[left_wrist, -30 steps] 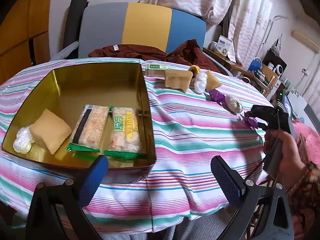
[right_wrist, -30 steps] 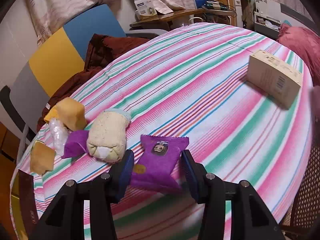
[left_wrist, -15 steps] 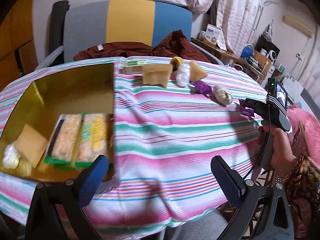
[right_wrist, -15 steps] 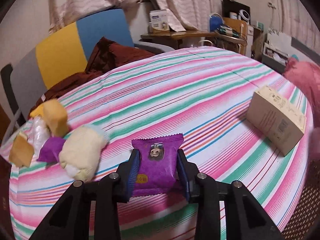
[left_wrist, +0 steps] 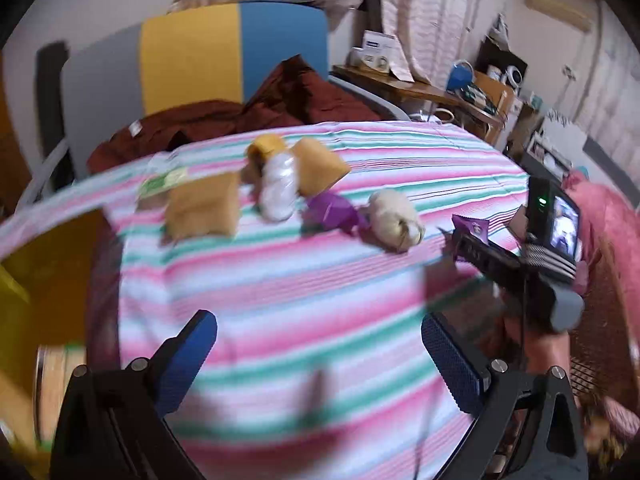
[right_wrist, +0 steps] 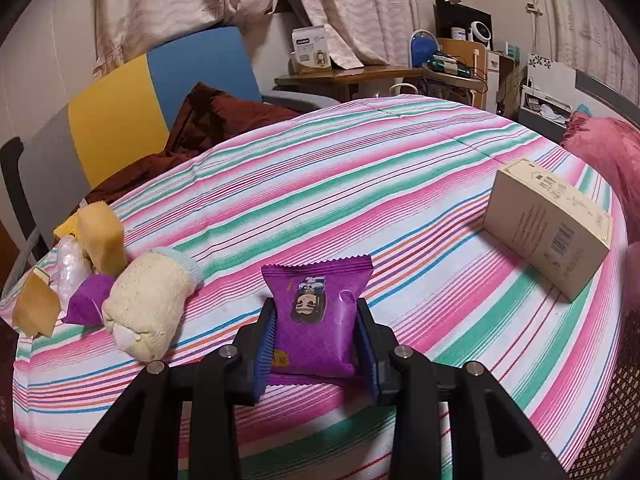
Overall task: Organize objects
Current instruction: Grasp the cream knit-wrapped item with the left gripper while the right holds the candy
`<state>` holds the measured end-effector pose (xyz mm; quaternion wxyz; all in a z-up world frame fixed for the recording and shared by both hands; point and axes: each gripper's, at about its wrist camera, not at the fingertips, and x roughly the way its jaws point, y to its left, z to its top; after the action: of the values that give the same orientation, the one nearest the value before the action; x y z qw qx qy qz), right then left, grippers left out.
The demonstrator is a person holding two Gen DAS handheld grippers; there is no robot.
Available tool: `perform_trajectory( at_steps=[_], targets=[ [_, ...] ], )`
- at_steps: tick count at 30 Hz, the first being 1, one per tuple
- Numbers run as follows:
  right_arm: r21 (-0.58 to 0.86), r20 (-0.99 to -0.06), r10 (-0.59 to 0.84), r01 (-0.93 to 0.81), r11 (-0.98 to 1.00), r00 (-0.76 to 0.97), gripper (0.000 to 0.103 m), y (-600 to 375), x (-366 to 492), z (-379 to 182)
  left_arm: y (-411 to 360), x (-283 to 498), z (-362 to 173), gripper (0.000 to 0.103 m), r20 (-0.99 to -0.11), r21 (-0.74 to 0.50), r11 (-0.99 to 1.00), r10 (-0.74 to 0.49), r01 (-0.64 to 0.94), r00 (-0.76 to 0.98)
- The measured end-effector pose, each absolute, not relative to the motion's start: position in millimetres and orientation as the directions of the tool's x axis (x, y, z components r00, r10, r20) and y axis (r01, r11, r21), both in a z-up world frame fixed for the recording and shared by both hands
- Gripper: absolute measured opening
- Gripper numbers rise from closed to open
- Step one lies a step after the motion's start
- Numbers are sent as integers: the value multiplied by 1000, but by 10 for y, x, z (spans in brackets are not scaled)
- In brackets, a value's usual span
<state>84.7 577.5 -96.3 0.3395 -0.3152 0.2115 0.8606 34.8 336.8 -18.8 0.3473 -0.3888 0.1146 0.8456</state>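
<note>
A: Left wrist view first. We see the left gripper [left_wrist: 318, 358] spread wide, nothing between its blue pads, low over the striped tablecloth [left_wrist: 280, 288]. The gold tin [left_wrist: 44, 280] sits at the far left edge, blurred.

B: And the purple packet [left_wrist: 472, 229]?

A: Far right, pinched in the right gripper [left_wrist: 476, 246]. So the right hand is the nearer one; the tin lies well to its left.

B: Right wrist view?

A: The right gripper [right_wrist: 316, 340] is pressed onto the purple packet [right_wrist: 316, 316] from both long sides; its long axis runs straight ahead along the fingers. It's glossy crinkled foil, flat pillow shape, serrated far edge.

B: Neighbours?

A: To the left, a soft cream knitted bundle [right_wrist: 146, 300], a purple wrapper [right_wrist: 86, 304] and tan spongy cakes [right_wrist: 100, 236]. Near right, a rigid cardboard box [right_wrist: 548, 224].
</note>
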Motion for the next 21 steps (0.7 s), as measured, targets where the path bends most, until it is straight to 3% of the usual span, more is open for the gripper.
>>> perform_trajectory(
  at_steps=[4, 9, 14, 21],
  targets=[
    [177, -669, 472, -739, -650, -575, 36, 5813, 909, -983, 3857, 214, -254, 103, -742, -2, -697, 482, -717, -466],
    [211, -659, 466, -739, -640, -591, 36, 5864, 942, -992, 4327, 13, -345, 103, -749, 1, -660, 497, -751, -438],
    [230, -653, 461, -738, -635, -600, 36, 5891, 961, -994, 4682, -220, -496, 89, -782, -41, -634, 501, -772, -370],
    [230, -652, 465, -741, -631, -599, 36, 5904, 953, -1003, 5021, -288, -695, 84, -815, -17, -569, 484, -822, -319]
  ],
)
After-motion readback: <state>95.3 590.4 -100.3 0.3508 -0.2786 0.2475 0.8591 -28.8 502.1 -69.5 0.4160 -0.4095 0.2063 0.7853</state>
